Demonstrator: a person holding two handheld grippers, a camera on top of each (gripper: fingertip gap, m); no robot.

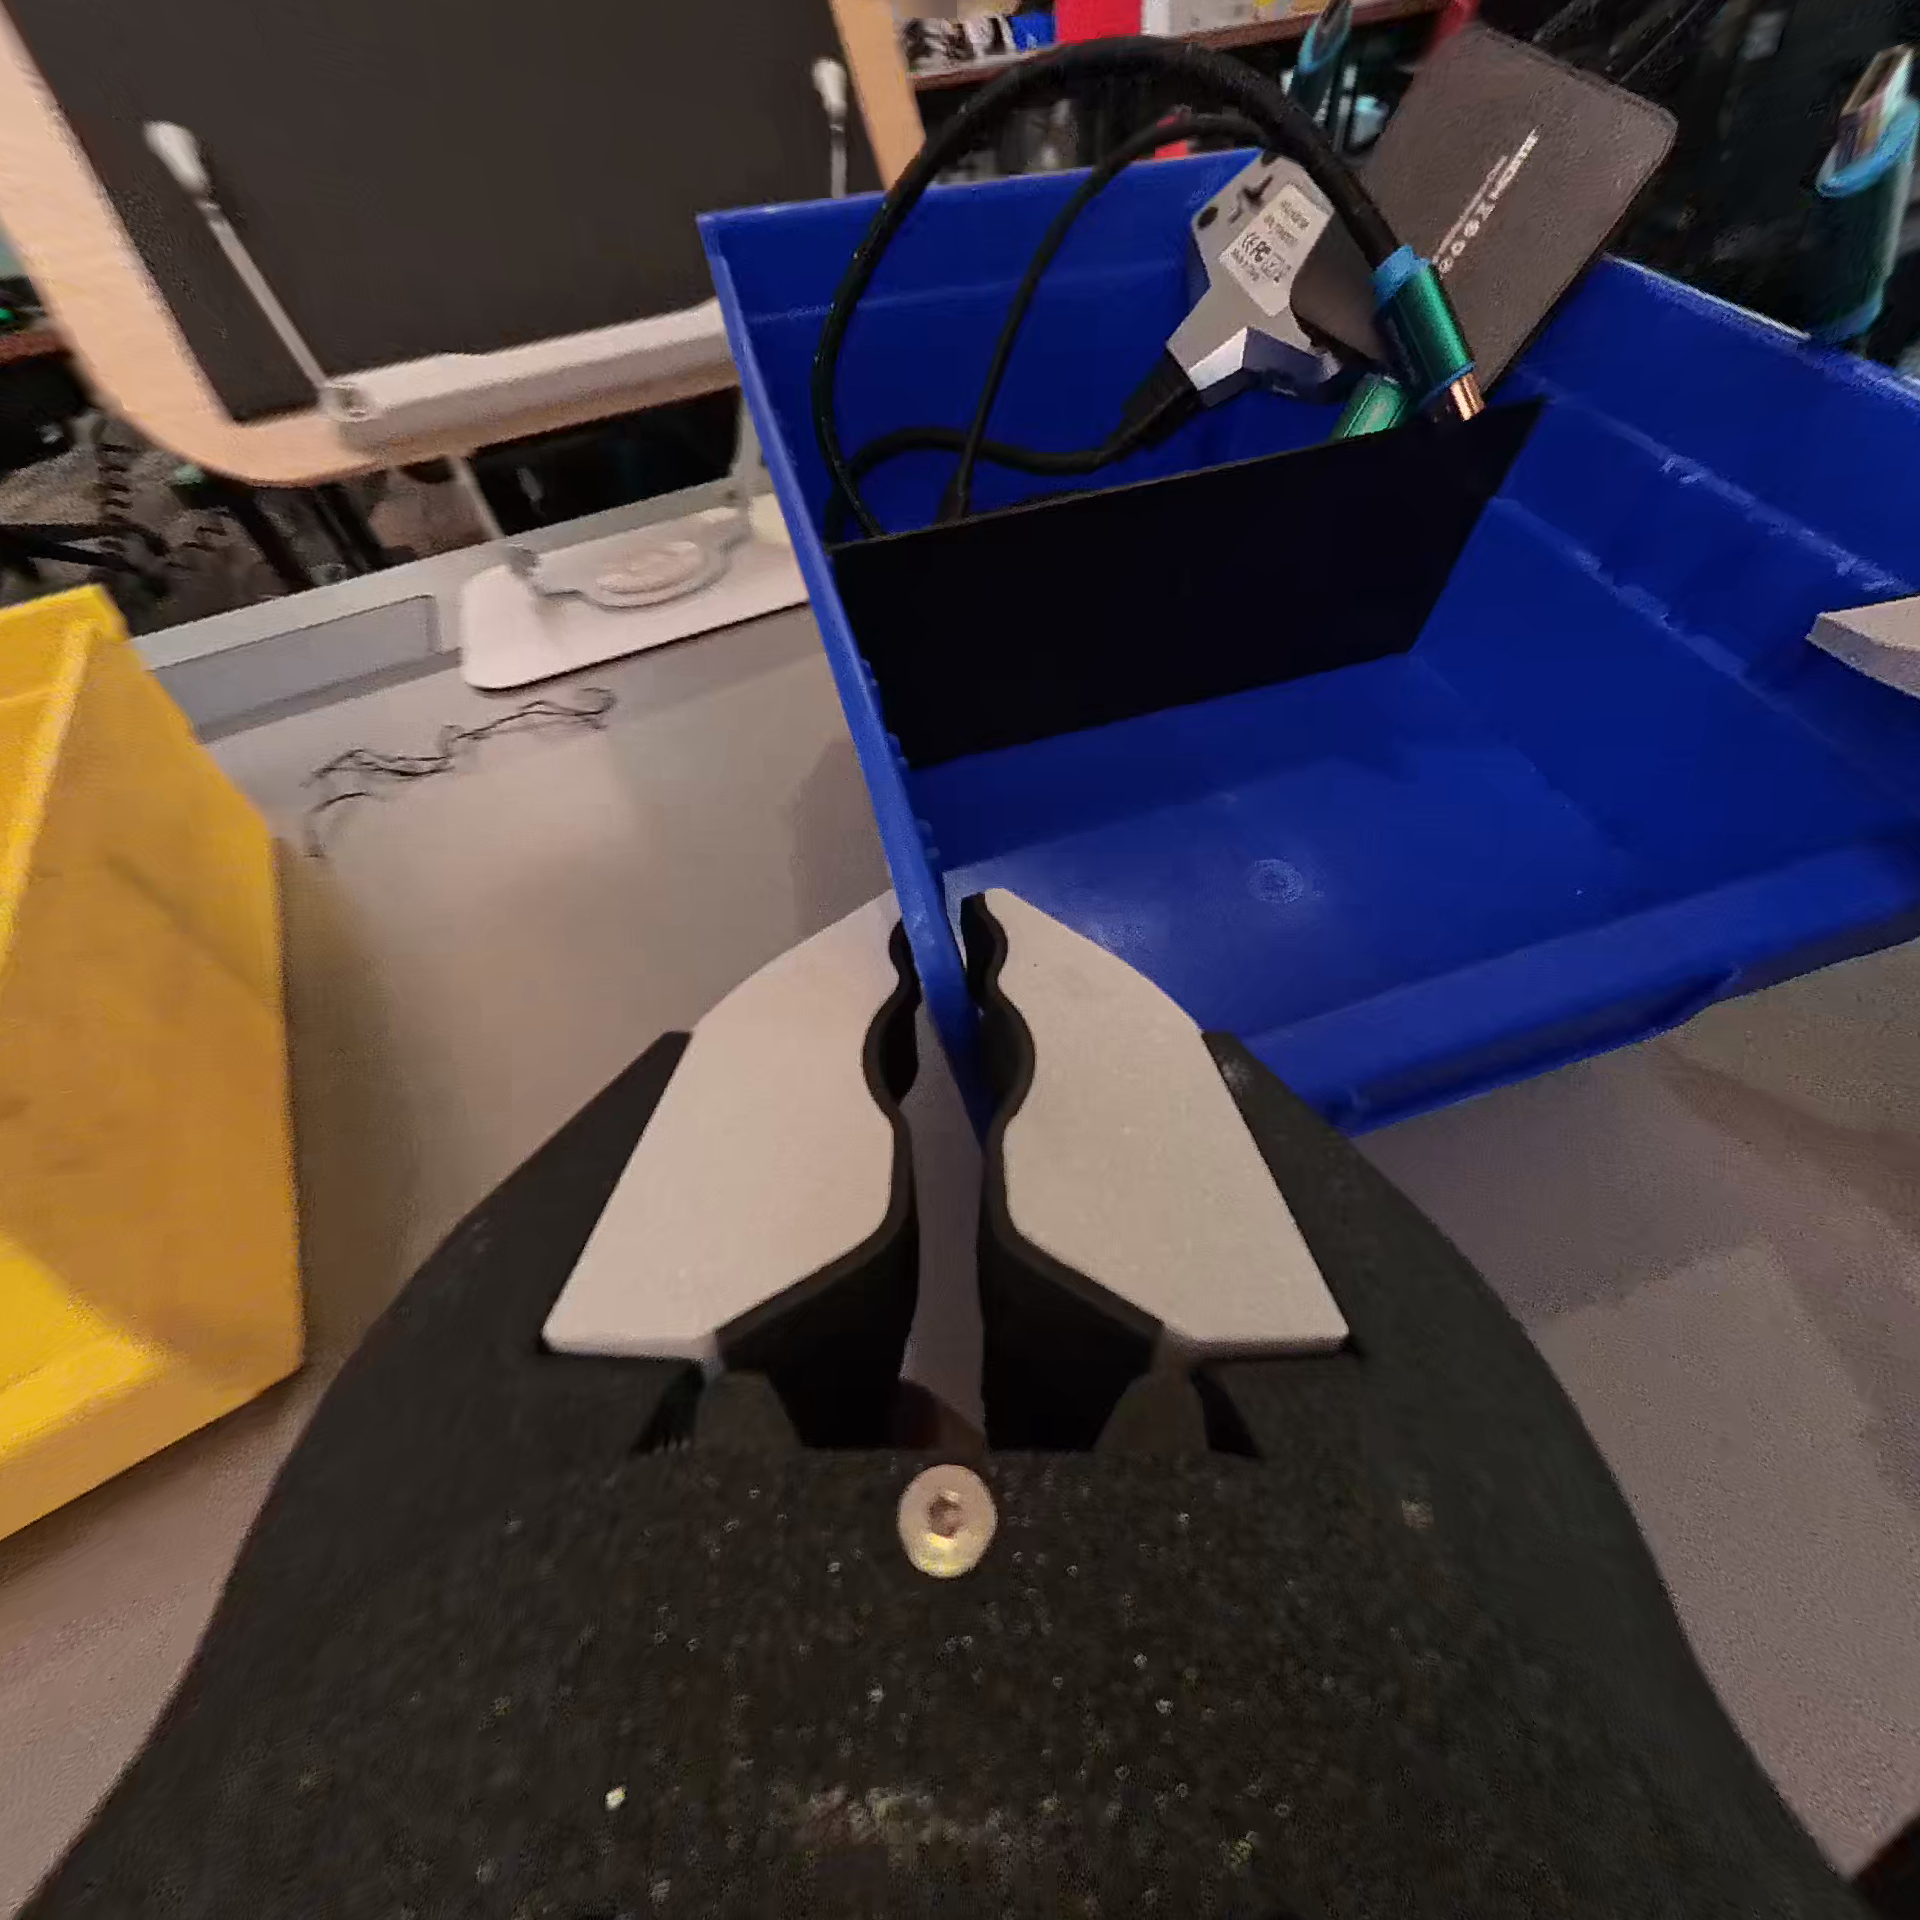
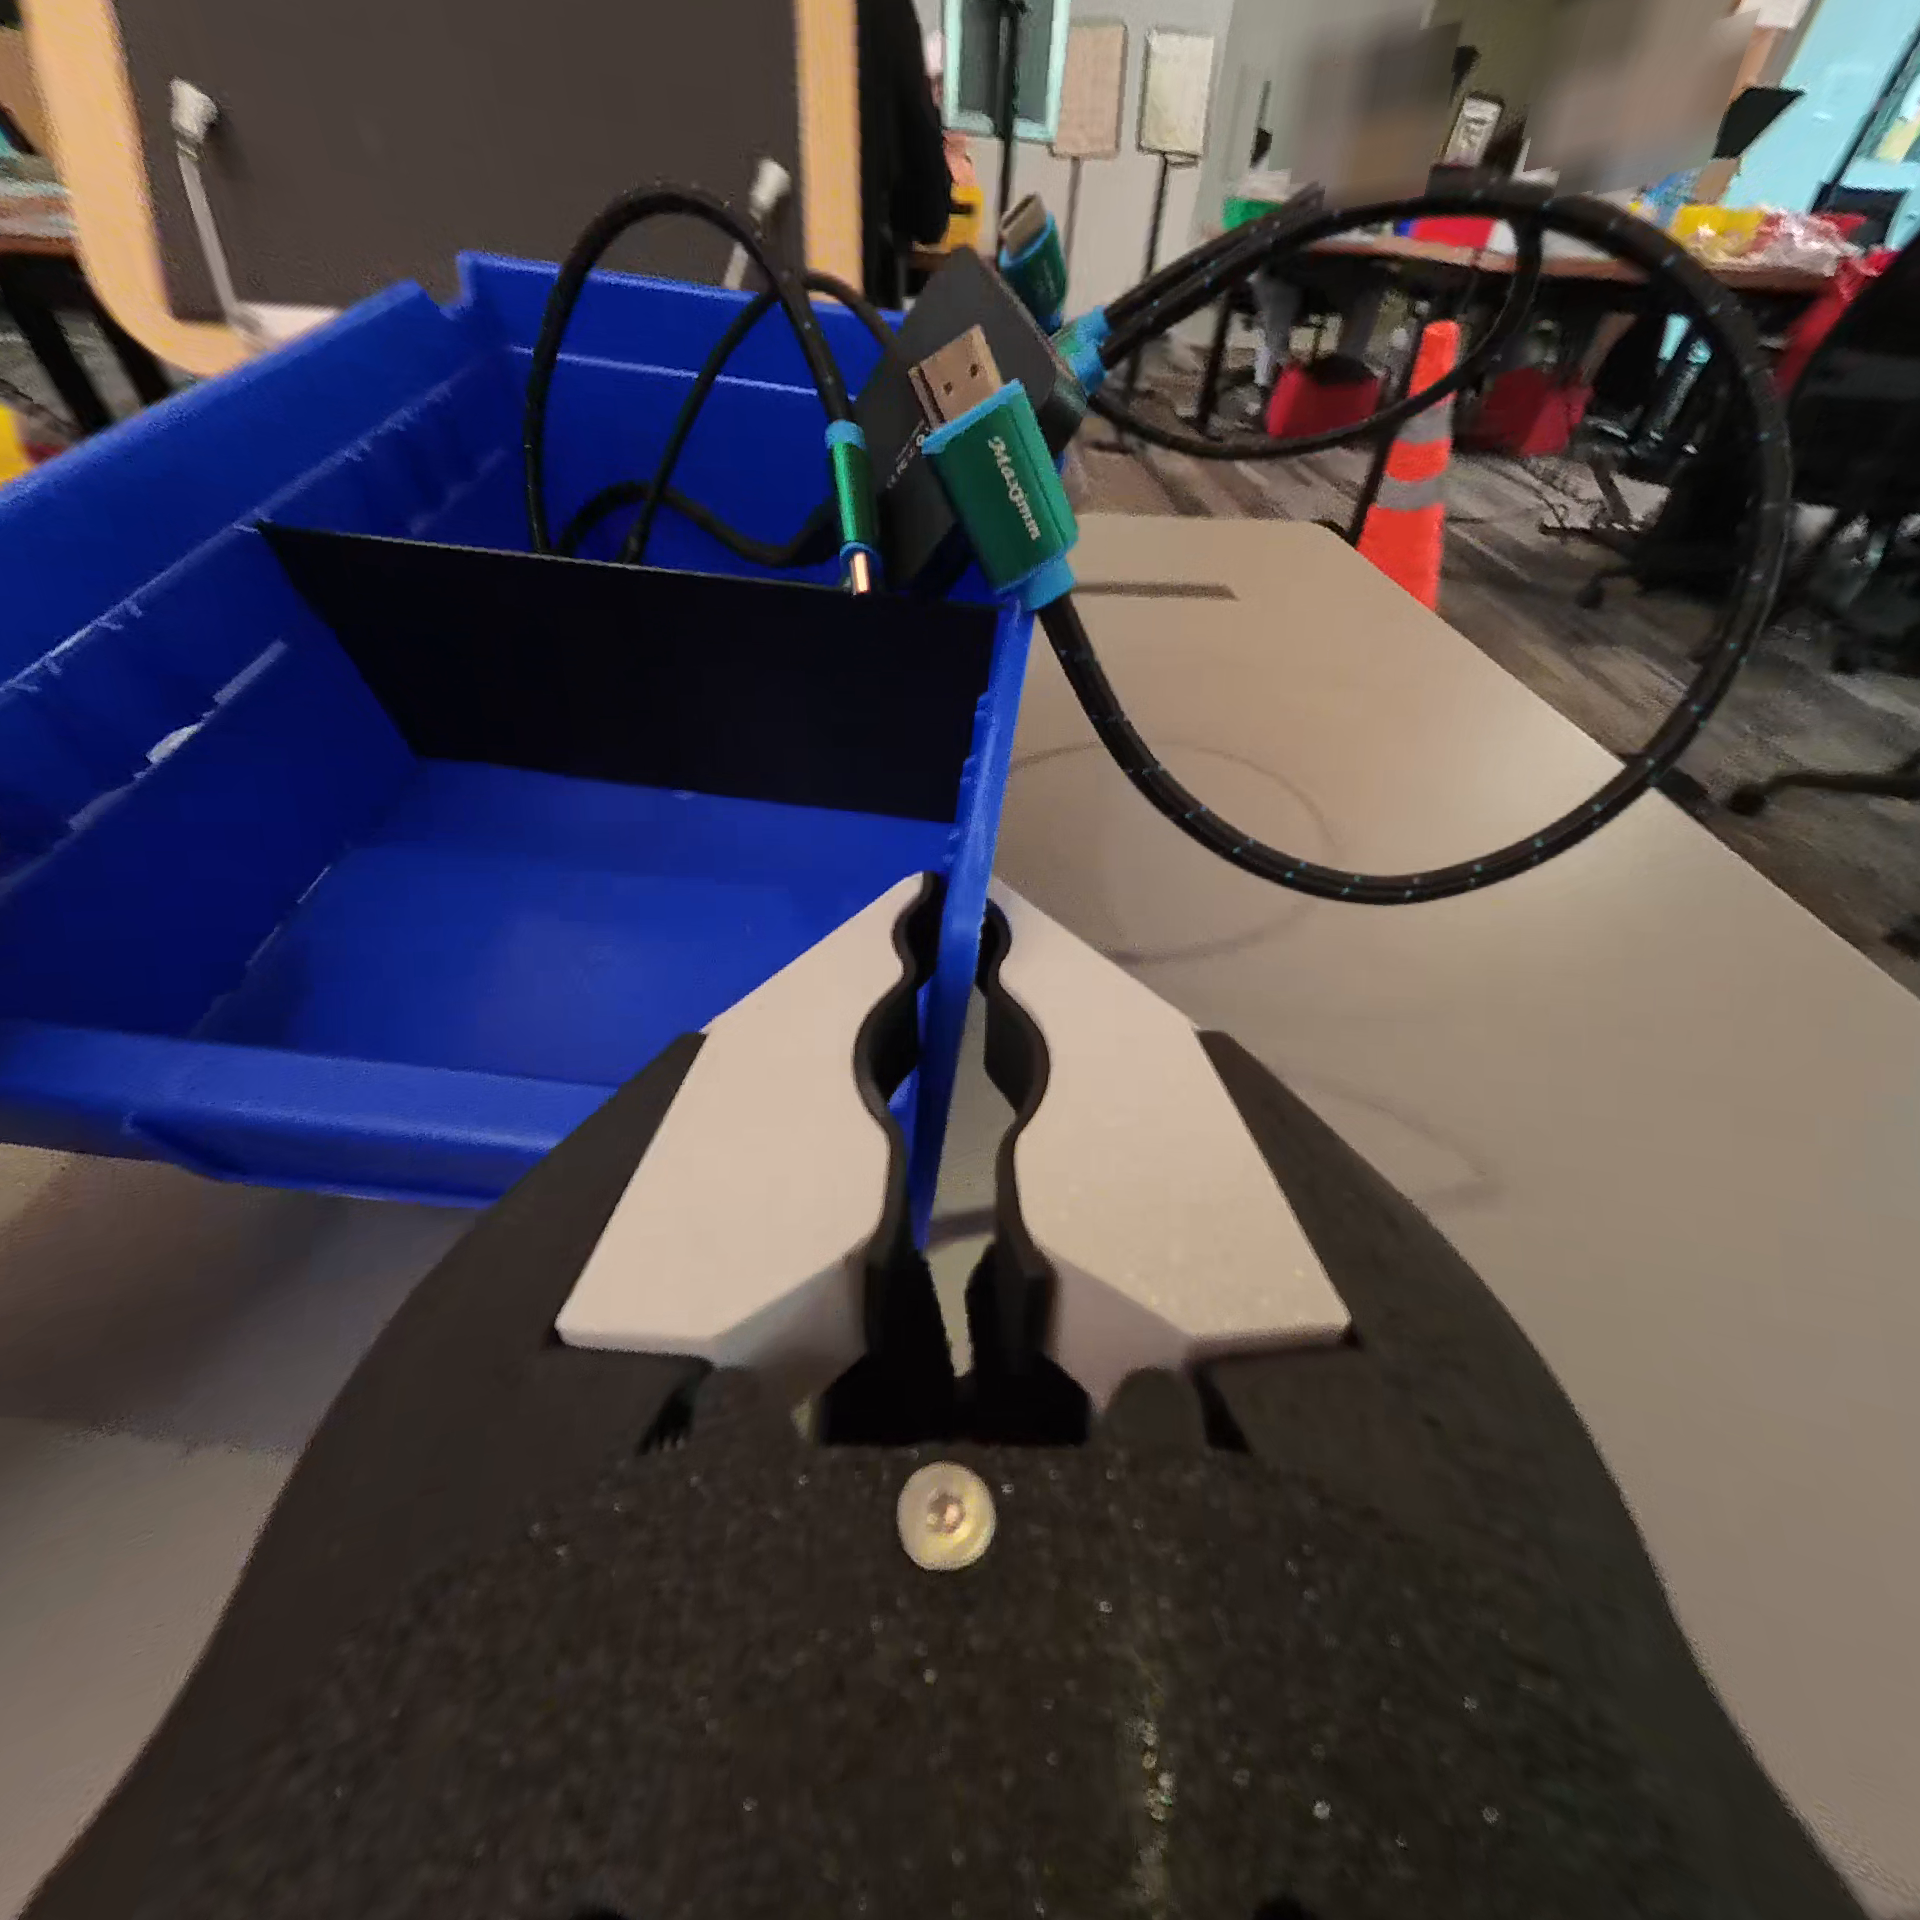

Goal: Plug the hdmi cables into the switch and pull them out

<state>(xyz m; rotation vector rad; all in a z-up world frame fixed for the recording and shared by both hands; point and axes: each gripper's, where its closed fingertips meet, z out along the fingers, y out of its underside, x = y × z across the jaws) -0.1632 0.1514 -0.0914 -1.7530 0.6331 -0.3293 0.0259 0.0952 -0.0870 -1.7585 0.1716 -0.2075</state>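
Observation:
A blue bin (image 1: 1351, 831) (image 2: 520, 935) sits on the grey table, split by a black divider (image 1: 1143, 603) (image 2: 644, 675). My left gripper (image 1: 940, 935) is shut on the bin's left wall. My right gripper (image 2: 956, 914) is shut on its right wall. The far compartment holds a black switch box (image 1: 1507, 187) (image 2: 966, 301), a silver adapter (image 1: 1247, 291) and black braided HDMI cables (image 1: 862, 312) (image 2: 1714, 520) with green plugs (image 1: 1418, 322) (image 2: 1003, 488). One cable loops out over the right wall above the table. The near compartment is empty.
A yellow bin (image 1: 104, 1039) stands to the left. A monitor stand (image 1: 623, 592) and a thin loose wire (image 1: 447, 748) lie behind on the table. To the right, the table edge drops to a floor with an orange cone (image 2: 1413, 468) and chairs.

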